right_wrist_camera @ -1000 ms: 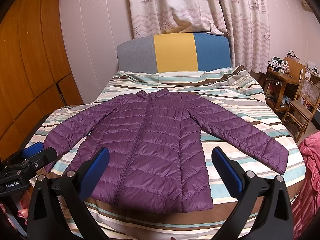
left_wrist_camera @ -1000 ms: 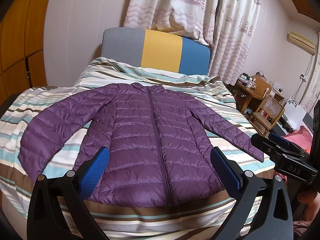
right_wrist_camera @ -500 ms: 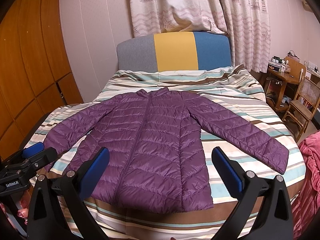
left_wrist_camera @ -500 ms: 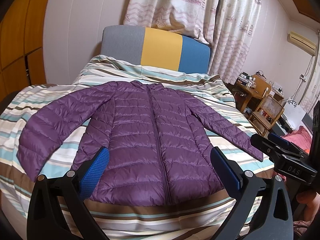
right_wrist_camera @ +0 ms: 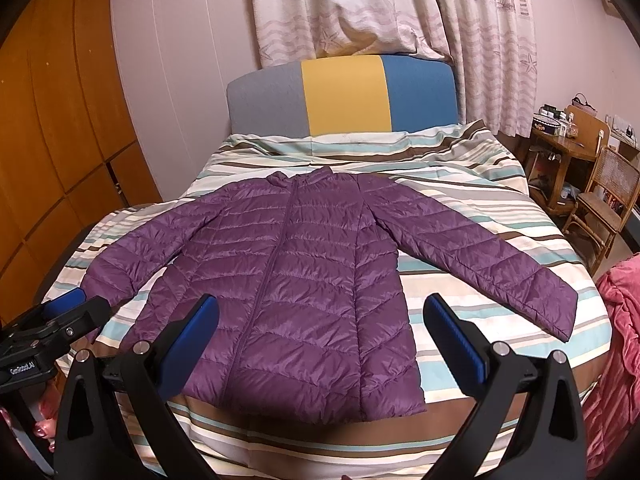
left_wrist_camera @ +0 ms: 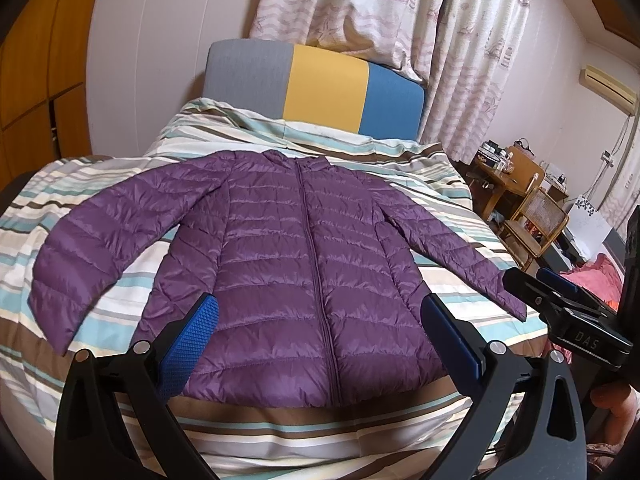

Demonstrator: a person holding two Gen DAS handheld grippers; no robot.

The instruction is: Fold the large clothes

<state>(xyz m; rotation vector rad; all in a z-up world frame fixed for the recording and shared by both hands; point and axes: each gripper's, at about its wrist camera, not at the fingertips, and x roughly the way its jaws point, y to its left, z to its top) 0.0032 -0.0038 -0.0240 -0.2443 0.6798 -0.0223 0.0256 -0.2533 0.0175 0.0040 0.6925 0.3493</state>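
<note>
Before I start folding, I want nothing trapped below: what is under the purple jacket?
The purple jacket lies flat, zipped, on the striped bedspread, which shows all around it. Both grippers hover open, left, right. Whatever lies beneath the body and sleeves is covered.

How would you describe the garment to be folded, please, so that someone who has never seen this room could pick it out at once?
Find the bed with the grey, yellow and blue headboard and striped bedding. Spread flat on that bedding, front up and zipped, both sleeves angled outward, lies the purple quilted jacket. It is the only plain, shiny purple thing there; the pink fabric lies off the bed, to the right.
</note>
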